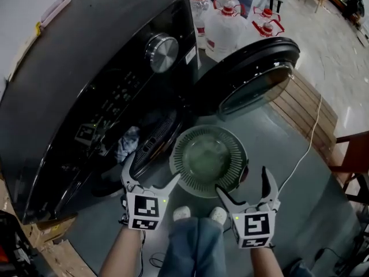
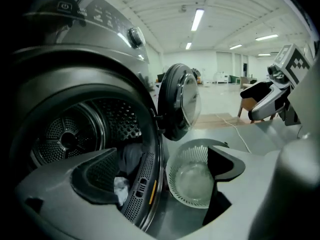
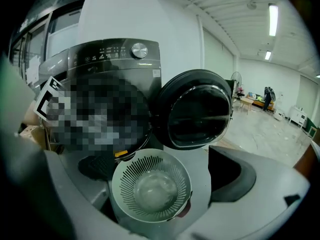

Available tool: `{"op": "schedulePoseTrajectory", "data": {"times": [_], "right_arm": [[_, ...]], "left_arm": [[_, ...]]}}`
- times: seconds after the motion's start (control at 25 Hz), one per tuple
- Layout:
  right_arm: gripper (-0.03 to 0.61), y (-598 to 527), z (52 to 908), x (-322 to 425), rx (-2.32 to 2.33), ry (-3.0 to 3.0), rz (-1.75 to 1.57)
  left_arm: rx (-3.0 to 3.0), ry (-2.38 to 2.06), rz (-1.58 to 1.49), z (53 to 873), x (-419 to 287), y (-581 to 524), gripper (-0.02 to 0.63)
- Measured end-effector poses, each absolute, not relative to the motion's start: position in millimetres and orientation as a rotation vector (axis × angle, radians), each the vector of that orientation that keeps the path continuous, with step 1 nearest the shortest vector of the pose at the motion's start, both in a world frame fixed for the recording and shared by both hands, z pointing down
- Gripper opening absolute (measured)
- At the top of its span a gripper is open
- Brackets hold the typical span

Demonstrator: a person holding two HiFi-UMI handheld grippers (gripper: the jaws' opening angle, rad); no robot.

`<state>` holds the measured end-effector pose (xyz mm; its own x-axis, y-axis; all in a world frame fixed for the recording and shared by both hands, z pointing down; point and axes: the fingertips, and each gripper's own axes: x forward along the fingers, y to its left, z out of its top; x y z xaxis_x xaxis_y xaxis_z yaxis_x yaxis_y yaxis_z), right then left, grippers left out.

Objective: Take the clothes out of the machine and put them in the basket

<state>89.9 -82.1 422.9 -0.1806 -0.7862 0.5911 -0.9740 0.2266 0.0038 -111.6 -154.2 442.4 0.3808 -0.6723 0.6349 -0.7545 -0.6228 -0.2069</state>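
A black front-loading machine (image 1: 86,79) fills the left of the head view, its round door (image 1: 253,77) swung open to the right. Dark and white clothes (image 1: 128,143) lie in the drum mouth; in the left gripper view the clothes (image 2: 124,170) sit just behind the drum rim. An empty pale green slotted basket (image 1: 207,160) stands on the floor below the door. My left gripper (image 1: 151,175) hovers open in front of the drum opening, holding nothing. My right gripper (image 1: 242,183) is open and empty beside the basket's near right edge, looking down on the basket (image 3: 150,189).
Several water bottles (image 1: 230,16) stand behind the door. A wooden pallet (image 1: 305,105) and a white cable (image 1: 305,149) lie to the right. A cardboard box (image 1: 46,241) sits at the lower left. The person's shoes (image 1: 199,214) are between the grippers.
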Motion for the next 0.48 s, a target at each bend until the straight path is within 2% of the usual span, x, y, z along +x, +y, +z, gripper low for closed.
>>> {"op": "schedulePoseTrajectory", "data": {"times": [0.48], "right_arm": [[0.569, -120, 517, 69, 1.582, -2.023, 0.617]], "left_arm": [[2.456, -1.403, 1.129, 531, -138, -254, 0.566]]}}
